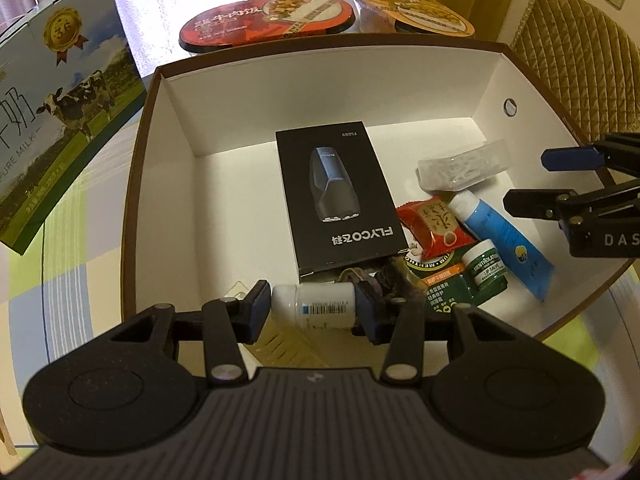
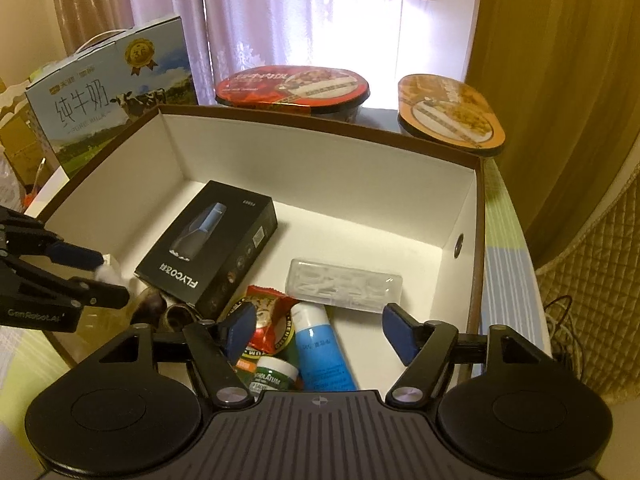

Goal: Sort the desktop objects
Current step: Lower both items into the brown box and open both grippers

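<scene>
The black box (image 1: 340, 200) reads "FLYCO", the milk carton (image 1: 60, 120) "PURE MILK", the green jar (image 1: 485, 267) "MENTHOLATUM".

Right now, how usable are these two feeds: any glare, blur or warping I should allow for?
Left wrist view: the backlit curtain blows out to white, the large white-lined cardboard box bows from fisheye, and the small white plastic bottle in the left claw is sharp. Right wrist view: same window glare, yellowish cast, and the clear plastic case is soft beyond the open right claw.
</scene>
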Demonstrator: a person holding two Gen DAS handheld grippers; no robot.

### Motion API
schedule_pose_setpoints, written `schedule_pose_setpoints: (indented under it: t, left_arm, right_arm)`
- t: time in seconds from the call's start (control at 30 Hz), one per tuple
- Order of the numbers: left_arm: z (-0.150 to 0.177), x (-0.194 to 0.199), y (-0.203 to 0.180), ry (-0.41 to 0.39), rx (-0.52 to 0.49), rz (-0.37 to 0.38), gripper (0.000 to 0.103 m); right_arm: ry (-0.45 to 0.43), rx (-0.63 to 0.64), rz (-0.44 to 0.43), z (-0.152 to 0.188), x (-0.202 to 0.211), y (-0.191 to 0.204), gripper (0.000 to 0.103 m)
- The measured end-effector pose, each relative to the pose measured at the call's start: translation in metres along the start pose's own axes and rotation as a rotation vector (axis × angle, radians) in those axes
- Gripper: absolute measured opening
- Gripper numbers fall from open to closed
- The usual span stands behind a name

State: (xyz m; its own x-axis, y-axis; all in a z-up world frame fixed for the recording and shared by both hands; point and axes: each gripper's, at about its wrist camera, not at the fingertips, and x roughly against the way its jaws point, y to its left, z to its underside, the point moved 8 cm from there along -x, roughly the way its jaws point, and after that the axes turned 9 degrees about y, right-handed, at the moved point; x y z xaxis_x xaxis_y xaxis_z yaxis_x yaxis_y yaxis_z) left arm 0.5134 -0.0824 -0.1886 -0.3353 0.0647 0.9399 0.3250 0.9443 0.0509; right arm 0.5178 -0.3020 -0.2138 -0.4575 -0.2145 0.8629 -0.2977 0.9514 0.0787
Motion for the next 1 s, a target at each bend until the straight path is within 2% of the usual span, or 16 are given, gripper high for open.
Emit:
schedule_pose_setpoints:
  t: [0.13,0.27,0.53,0.63,1.0]
  left_arm:
    - [-0.001,0.002,-0.001,-0.007,-0.012,-0.011,0.058]
    - [0.0,0.004,-0.002,-0.011,-0.021,-0.016,0.069]
    - [0.007,0.01,0.0,-0.015,-0.011,-0.031,0.078]
    - [0.008,0.015,0.002,-0.018,-0.001,-0.034,0.084]
    - [0.009,0.043,0.002,-0.067,0.036,-0.054,0.09]
  right_arm:
    - [-0.001,-0.004,-0.012,0.002,0.004,0.001,0.072]
    - [0.0,-0.005,-0.027,0.005,0.008,0.003,0.081]
    - [0.003,0.014,-0.042,0.012,0.017,0.008,0.093]
    - [0.01,0.008,-0.043,0.016,0.019,0.009,0.096]
    - [0.004,-0.031,-0.046,0.024,0.04,0.014,0.101]
